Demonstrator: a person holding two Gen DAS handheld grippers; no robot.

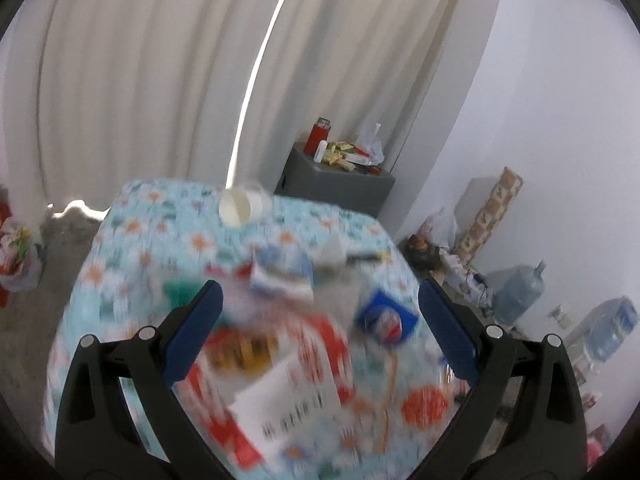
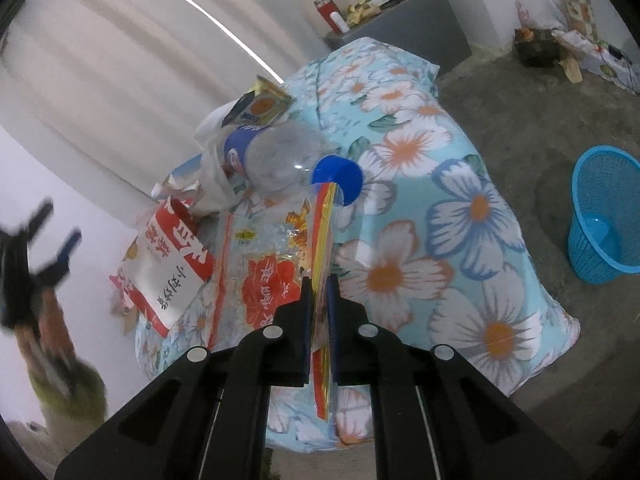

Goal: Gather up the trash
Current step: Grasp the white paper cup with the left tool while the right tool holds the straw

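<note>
Trash lies on a table under a floral cloth (image 2: 440, 216). My right gripper (image 2: 319, 280) is shut on the edge of a clear plastic wrapper with red print (image 2: 268, 276). Past it lie a clear bottle with a blue cap (image 2: 288, 156), a red and white snack bag (image 2: 168, 272) and a small yellow packet (image 2: 260, 106). My left gripper (image 1: 320, 300) is open and empty above the blurred pile, over the red and white bag (image 1: 280, 380) and a blue packet (image 1: 386, 318). A white paper cup (image 1: 240, 206) stands at the table's far edge. The left gripper also shows, blurred, in the right wrist view (image 2: 48, 240).
A blue mesh waste basket (image 2: 608, 216) stands on the concrete floor right of the table. A grey cabinet (image 1: 336, 180) with a red flask and clutter stands behind by the curtains. Water jugs (image 1: 520, 292) and boxes line the right wall.
</note>
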